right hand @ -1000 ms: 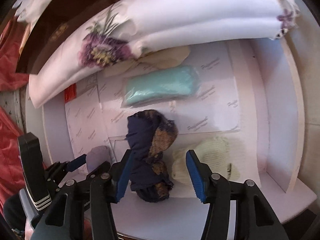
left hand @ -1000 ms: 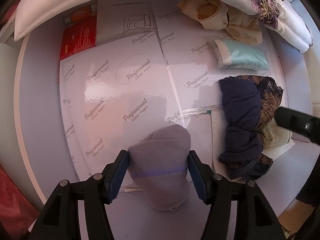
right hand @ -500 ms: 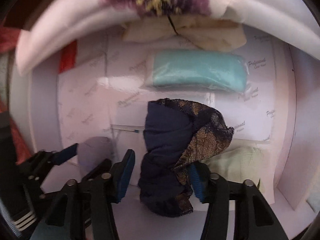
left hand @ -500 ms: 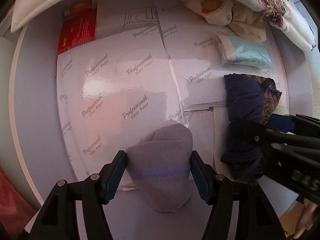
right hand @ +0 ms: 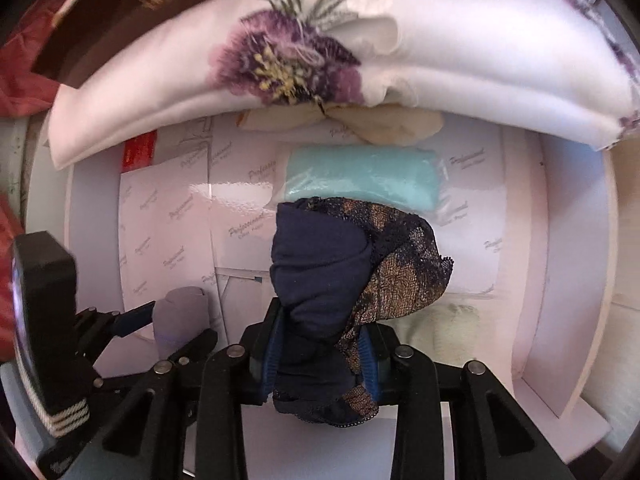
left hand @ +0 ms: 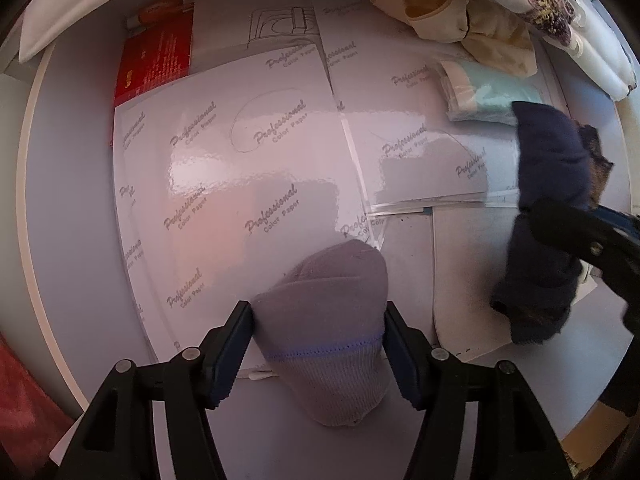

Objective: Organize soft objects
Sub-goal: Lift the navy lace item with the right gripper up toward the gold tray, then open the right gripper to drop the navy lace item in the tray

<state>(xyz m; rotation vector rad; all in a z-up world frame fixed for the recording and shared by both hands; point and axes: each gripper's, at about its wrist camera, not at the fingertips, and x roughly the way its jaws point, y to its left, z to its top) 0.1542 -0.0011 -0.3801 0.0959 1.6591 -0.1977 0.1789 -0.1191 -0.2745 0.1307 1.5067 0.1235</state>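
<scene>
My left gripper (left hand: 318,344) is shut on a rolled grey-lilac sock (left hand: 328,320) low over the white shelf. It also shows in the right wrist view (right hand: 180,316). My right gripper (right hand: 320,354) is shut on a navy garment with gold lace (right hand: 340,272) and holds it lifted off the shelf; it shows at the right of the left wrist view (left hand: 548,208). A mint green folded piece in plastic (right hand: 360,178) lies behind it. A beige garment (left hand: 452,8) lies at the back. A pale cream item (right hand: 448,324) lies right of the navy garment.
Glossy "Professional Color Paper" sheets (left hand: 240,168) cover the shelf floor. A red booklet (left hand: 154,60) lies at the back left. A white floral pillow (right hand: 320,60) overhangs the back. A white side wall (right hand: 568,280) bounds the right.
My right gripper has closed on the navy garment and raised it off the shelf. My left gripper still holds the grey sock in about the same place.
</scene>
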